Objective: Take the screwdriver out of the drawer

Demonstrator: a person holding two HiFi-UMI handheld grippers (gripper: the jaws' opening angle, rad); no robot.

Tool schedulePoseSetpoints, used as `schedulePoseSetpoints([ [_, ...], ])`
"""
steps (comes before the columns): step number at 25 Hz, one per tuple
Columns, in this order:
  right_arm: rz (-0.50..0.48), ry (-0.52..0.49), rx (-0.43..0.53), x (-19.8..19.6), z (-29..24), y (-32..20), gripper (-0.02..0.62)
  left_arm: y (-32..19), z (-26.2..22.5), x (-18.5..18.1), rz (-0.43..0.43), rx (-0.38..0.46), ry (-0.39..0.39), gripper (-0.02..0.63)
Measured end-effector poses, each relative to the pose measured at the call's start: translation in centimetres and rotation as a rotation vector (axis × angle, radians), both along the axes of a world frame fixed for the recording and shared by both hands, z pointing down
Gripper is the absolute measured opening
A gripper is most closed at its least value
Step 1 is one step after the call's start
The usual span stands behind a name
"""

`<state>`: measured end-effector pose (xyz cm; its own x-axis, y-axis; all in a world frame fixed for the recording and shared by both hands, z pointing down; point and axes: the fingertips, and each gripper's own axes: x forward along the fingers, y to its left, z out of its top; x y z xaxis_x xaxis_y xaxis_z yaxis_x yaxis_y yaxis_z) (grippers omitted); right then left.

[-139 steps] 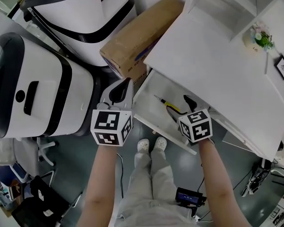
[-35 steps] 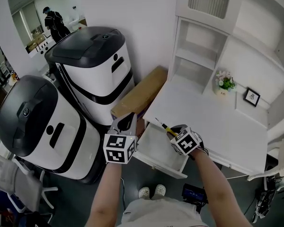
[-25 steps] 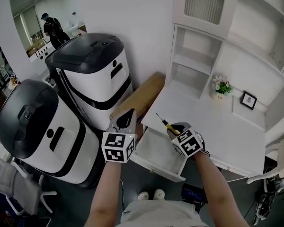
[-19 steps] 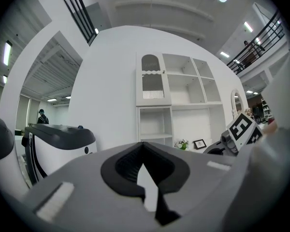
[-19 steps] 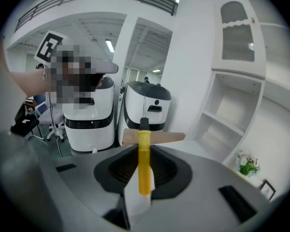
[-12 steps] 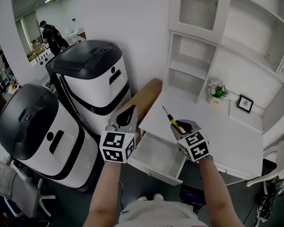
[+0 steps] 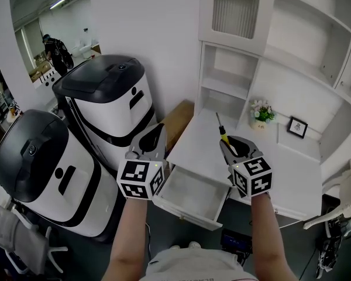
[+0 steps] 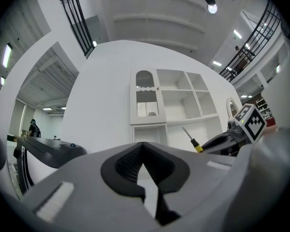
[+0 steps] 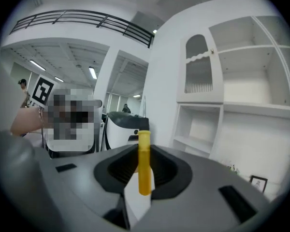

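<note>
The right hand-held gripper [image 7: 234, 146] pinched the screwdriver [image 7: 222, 134] by its yellow handle, with the metal shaft pointing up and away. The tool was out of the drawer [image 7: 181, 211] and in the air above the front edge of the white tabletop [image 7: 281, 168]. In the right gripper view the yellow handle [image 9: 144, 163] stood upright between the jaws, touching both.

The left hand-held gripper [image 7: 154, 136] was pressed together on nothing. It hovered just left of the tabletop's corner, over the gap between the drawer and the cardboard box [image 7: 176, 119].

The drawer stood open below both grippers, its front rim jutting out past the tabletop edge. Two large white machines [image 7: 105, 98] crowded the left side. A small plant [image 7: 258, 115] and a picture frame [image 7: 297, 127] stood at the back of the tabletop, well apart from the screwdriver, with bare surface between them and the grippers.
</note>
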<state>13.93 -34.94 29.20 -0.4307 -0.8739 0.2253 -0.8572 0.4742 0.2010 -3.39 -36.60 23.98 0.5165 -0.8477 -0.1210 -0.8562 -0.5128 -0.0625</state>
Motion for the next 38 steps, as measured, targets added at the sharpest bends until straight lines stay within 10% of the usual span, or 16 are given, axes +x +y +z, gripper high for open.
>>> schedulePoseSetpoints([
  [38,0.208,-0.121,0.332,5.4,-13.3,3.5,0.084,0.2,-8.2,-0.5,-0.002,0.189,0.0,0.003],
])
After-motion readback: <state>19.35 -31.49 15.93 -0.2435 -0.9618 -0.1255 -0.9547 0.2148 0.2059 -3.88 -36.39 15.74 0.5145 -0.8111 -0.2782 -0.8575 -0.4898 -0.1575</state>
